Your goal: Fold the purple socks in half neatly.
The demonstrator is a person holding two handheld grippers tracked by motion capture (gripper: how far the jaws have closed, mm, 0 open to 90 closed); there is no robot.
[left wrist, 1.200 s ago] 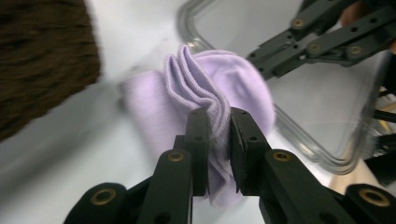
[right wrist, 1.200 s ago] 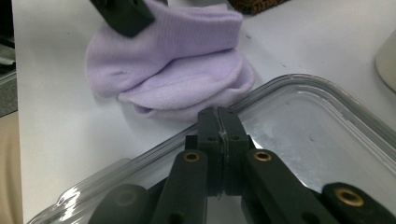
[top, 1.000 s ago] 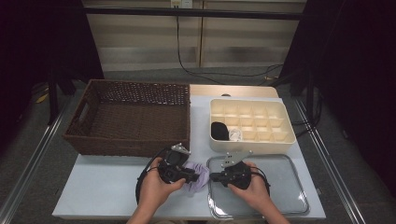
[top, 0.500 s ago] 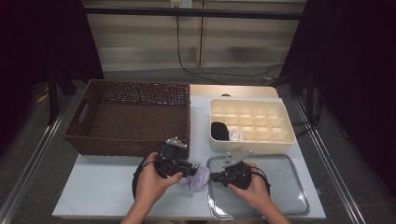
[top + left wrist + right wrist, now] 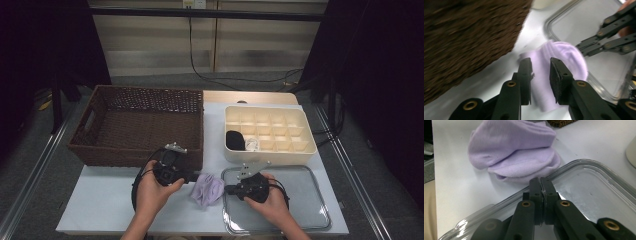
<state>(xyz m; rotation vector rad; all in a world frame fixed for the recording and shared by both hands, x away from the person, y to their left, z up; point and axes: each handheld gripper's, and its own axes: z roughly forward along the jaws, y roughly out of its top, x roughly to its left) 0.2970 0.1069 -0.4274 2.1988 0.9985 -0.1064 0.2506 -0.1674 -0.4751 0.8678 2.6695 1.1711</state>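
A crumpled lilac cloth (image 5: pixel 207 189) (image 5: pixel 564 57) (image 5: pixel 516 150) lies on the white table between my two grippers. My left gripper (image 5: pixel 192 178) (image 5: pixel 540 61) points at it from the left, close over its edge. Its jaws have just been closing but stand a little apart, and the cloth shows through the gap, not pinched. My right gripper (image 5: pixel 227 189) (image 5: pixel 540 180) rests over the near-left rim of a clear lid (image 5: pixel 300 210) (image 5: pixel 594 195), its jaws shut together with nothing between them, tips just short of the cloth.
A brown wicker basket (image 5: pixel 135 125) (image 5: pixel 461 37) stands right behind the left hand. A cream compartment box (image 5: pixel 270 107) sits behind the lid, with a black item (image 5: pixel 234 140) and a white item (image 5: pixel 251 144) in its front-left cells. The table's front edge is near.
The left hand has drawn a little to the left and toward the basket. The cloth and the right hand have stayed where they were.
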